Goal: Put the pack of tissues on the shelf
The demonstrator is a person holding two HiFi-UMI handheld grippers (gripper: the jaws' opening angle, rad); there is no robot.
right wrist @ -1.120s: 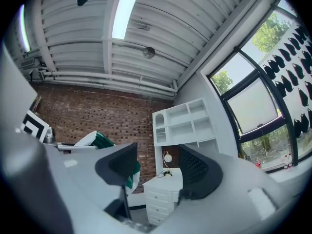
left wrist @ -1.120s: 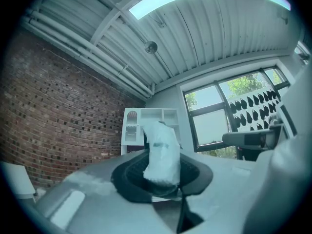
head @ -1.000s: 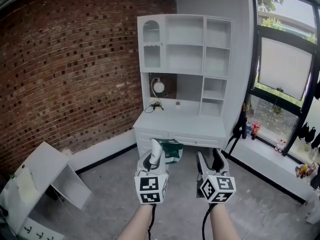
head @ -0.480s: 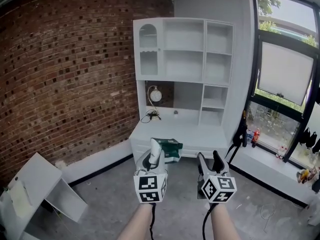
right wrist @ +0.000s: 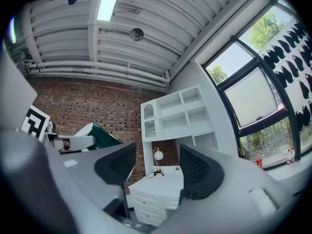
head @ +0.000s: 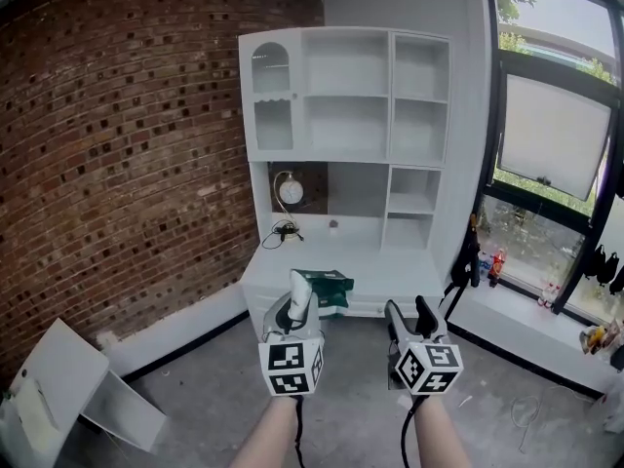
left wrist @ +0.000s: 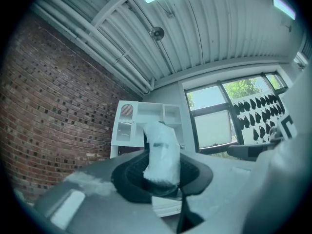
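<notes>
- Tissue pack (head: 327, 287) is gripped in the jaws of the left gripper (head: 295, 312), held off the floor in front of the white shelf unit (head: 348, 96).
- Right gripper (head: 408, 312) is held with jaws apart, nothing between them.

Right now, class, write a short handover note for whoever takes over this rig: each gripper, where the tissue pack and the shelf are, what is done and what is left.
Left gripper: shut on the pack of tissues, which stands up between its jaws.
Right gripper: open, nothing between its jaws.
Shelf: a white unit against the wall ahead, over a white desk. Its upper compartments look empty, and the grippers are short of it.
Done: the pack is picked up and in hand.
Left: get closer, set the pack in a compartment, open the left jaws.
</notes>
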